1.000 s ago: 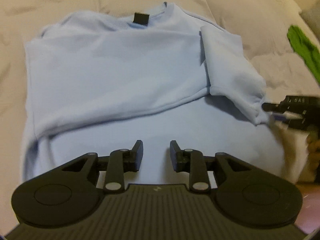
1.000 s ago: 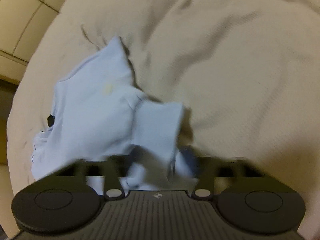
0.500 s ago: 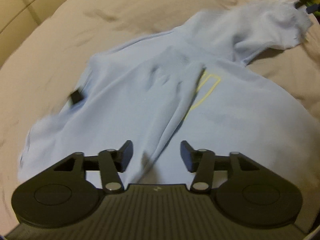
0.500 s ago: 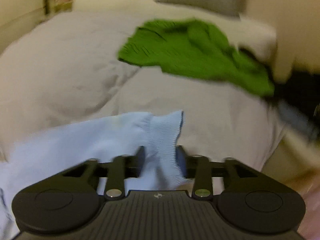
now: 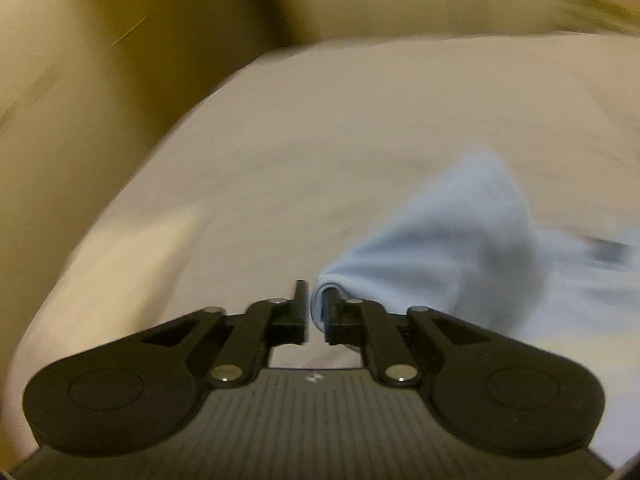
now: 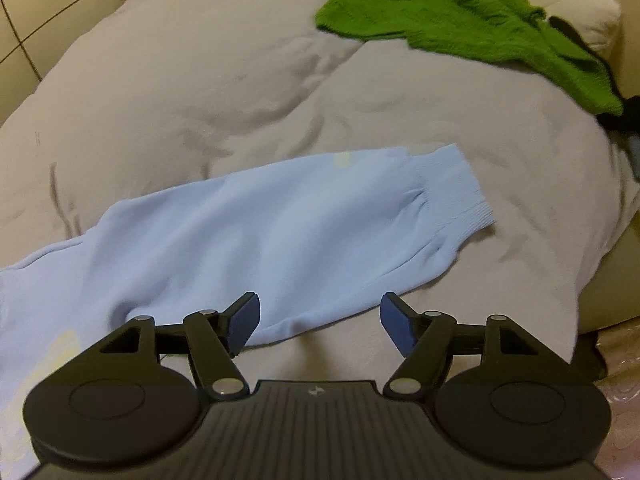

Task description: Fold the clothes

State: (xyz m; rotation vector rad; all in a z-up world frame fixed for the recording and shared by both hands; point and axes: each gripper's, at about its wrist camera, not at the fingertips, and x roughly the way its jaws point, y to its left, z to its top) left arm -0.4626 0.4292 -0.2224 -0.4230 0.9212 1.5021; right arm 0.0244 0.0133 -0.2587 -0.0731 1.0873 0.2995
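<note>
A light blue sweatshirt [image 6: 280, 232] lies on a beige duvet [image 6: 200, 80]. In the right wrist view one sleeve is stretched out to the right, its ribbed cuff [image 6: 460, 192] flat on the duvet. My right gripper [image 6: 320, 324] is open and empty, just in front of the sleeve's near edge. In the left wrist view my left gripper [image 5: 316, 308] is shut on a fold of the sweatshirt [image 5: 460, 248], which trails off to the right. This view is blurred.
A green knitted sweater [image 6: 460, 12] lies at the far right of the bed, with a dark item [image 6: 624, 116] beside it. The bed's right edge [image 6: 600, 272] drops off near my right gripper. A tan wall [image 5: 80, 80] stands left of the bed.
My right gripper has let go of the sleeve cuff and opened; the sleeve now lies flat. My left gripper has closed on the sweatshirt and swung towards the bed's left side.
</note>
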